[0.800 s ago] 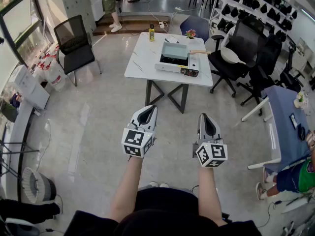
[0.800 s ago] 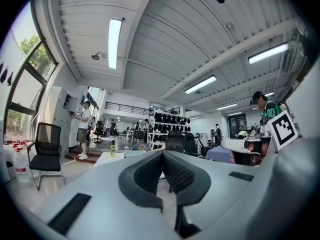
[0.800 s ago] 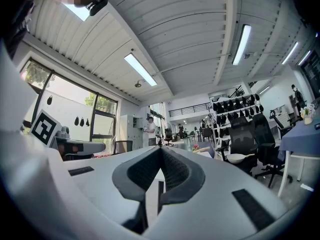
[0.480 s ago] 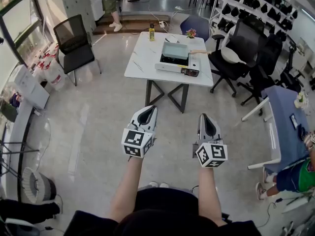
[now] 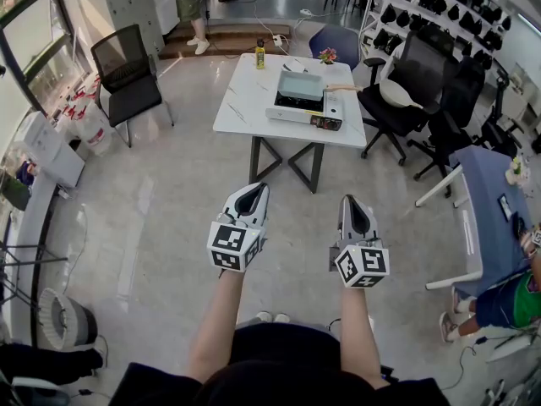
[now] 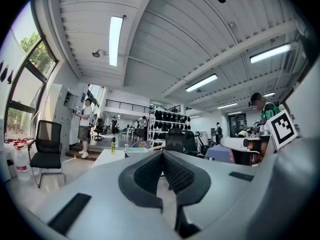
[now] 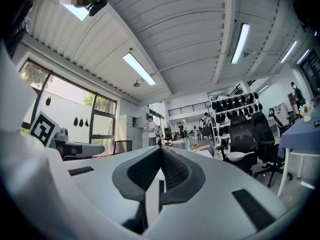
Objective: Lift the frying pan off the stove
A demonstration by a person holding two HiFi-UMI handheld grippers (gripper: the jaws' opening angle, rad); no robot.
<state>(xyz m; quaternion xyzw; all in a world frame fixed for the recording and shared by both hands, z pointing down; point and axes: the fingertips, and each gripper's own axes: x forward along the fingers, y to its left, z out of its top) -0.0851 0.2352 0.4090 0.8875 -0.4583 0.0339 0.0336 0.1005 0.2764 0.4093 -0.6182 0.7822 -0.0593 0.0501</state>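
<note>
At twelve o'clock, well away, pan [image 5: 300, 85] is sitting on stove [image 5: 306, 113]. Left gripper [image 5: 252, 189] and right gripper [image 5: 352, 201] are hovering low, jaws together and empty, probably because the approach is not yet begun.

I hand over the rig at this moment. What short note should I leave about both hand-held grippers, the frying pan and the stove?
Left hand-held gripper: shut, empty.
Right hand-held gripper: shut, empty.
Both are held out over the floor, well short of the table.
Frying pan sits on the stove on that table, handle toward the head view's right.
Done: nothing yet.
Left: approach, open a gripper, grip the handle, lift the pan off.
</note>
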